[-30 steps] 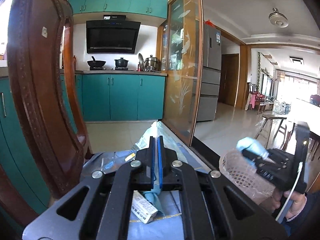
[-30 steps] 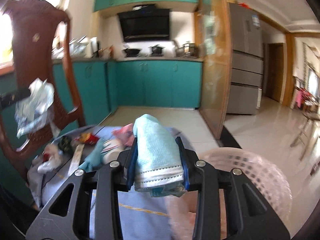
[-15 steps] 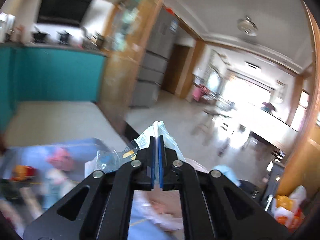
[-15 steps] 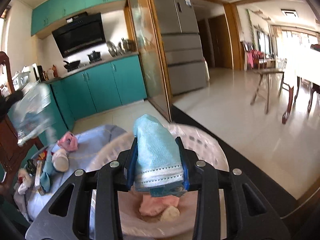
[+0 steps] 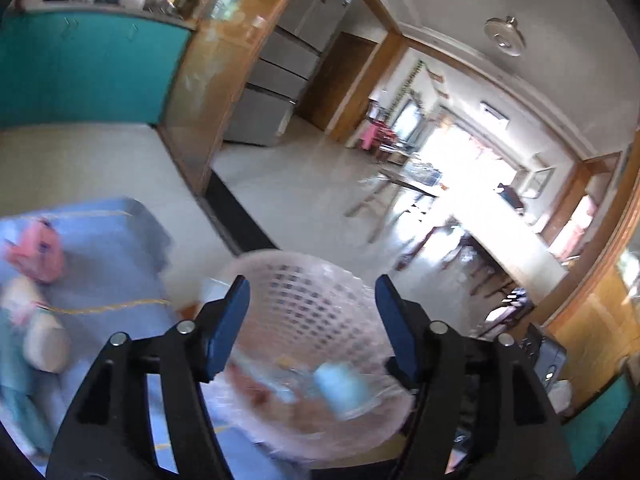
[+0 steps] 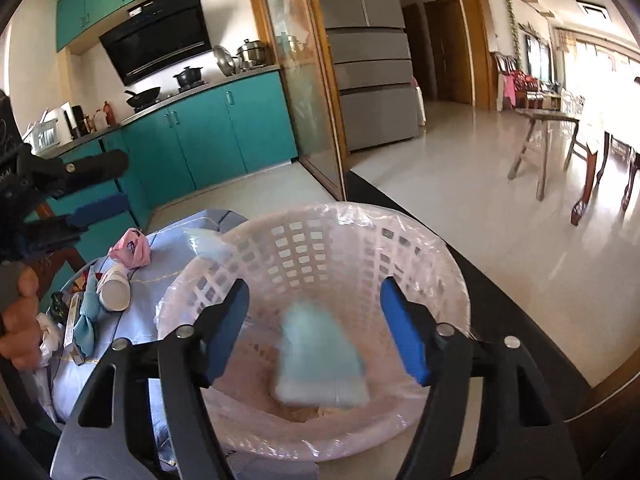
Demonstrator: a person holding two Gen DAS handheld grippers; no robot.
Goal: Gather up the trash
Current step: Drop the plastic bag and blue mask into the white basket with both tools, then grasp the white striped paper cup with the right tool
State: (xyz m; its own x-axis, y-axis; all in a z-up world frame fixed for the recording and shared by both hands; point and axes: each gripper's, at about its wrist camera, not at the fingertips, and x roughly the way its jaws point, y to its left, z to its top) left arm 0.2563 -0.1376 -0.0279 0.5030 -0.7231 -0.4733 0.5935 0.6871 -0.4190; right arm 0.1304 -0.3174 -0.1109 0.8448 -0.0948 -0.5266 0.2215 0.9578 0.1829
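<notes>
A pink plastic basket [image 6: 352, 210] lined with clear film stands at the right end of the blue-clothed table [image 6: 136, 320]. My right gripper [image 6: 315, 290] hovers over it with jaws opening. A light blue cloth [image 6: 320, 356], blurred, drops free between the fingers into the basket. My left gripper [image 5: 312, 284] is over the same basket [image 5: 308, 280], jaws opening, nothing between the pads. A clear plastic bag [image 6: 208, 244] hangs at the basket's left rim. The blue cloth [image 5: 340, 390] also shows inside the basket. In the right wrist view the left gripper [image 6: 102, 186] stands open at the far left.
On the table left of the basket lie a crumpled pink wrapper [image 6: 130, 254], a white tube [image 6: 116, 290], a blue bow-shaped rag [image 6: 86, 320] and a narrow box [image 6: 72, 320]. A hand [image 6: 20, 332] holds the left gripper. A glass sliding door [image 6: 304, 92] stands behind.
Both grippers swung right to above the basket and opened. The blue cloth left the right jaws and falls; the clear bag left the left jaws.
</notes>
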